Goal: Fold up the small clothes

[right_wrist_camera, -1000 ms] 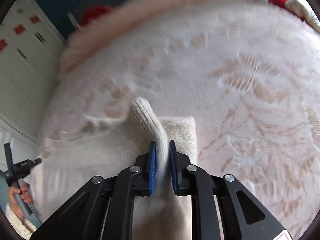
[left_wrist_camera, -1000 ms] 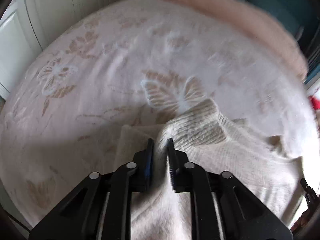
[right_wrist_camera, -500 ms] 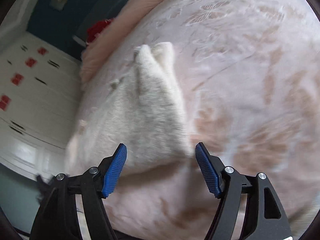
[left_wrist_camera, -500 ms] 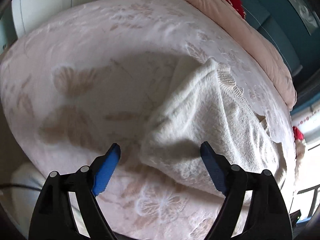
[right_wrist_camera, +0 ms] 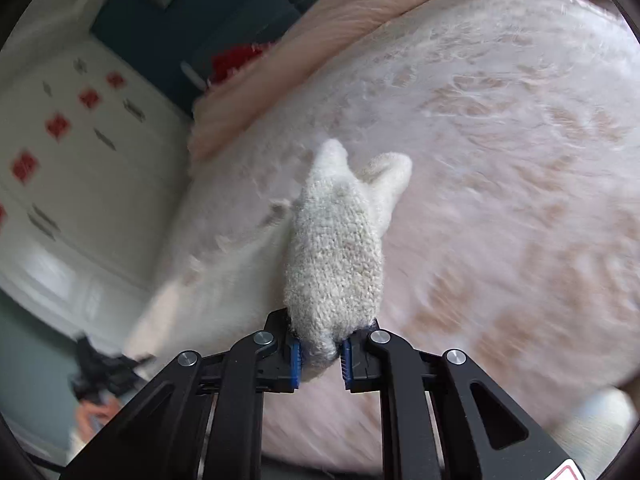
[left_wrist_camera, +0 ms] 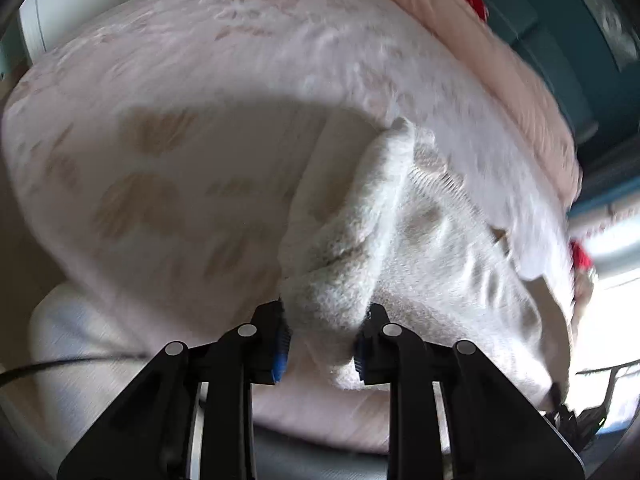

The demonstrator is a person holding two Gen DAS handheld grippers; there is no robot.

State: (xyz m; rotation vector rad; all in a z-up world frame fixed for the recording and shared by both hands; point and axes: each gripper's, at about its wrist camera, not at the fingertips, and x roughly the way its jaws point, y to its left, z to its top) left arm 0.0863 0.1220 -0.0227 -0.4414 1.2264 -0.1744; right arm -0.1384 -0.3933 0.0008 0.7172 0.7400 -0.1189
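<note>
**knit_nerd:** So half a second back both sets of fingers were spread wide over the cream knit garment (left_wrist_camera: 404, 240) lying on the bed (left_wrist_camera: 168, 152). Now the left gripper (left_wrist_camera: 320, 340) and right gripper (right_wrist_camera: 320, 354) have each clamped onto a bunched near edge of it. Looks like a regrasp for the next fold, I'd guess.

**foldbot42:** Agreed, fabric's wedged between the blue pads on both. Garment's partly on the bedspread, near edge lifted. Can't tell what kind of clothing it is though, everything's motion-blurred, and the far end is hidden behind its own folds.
</note>
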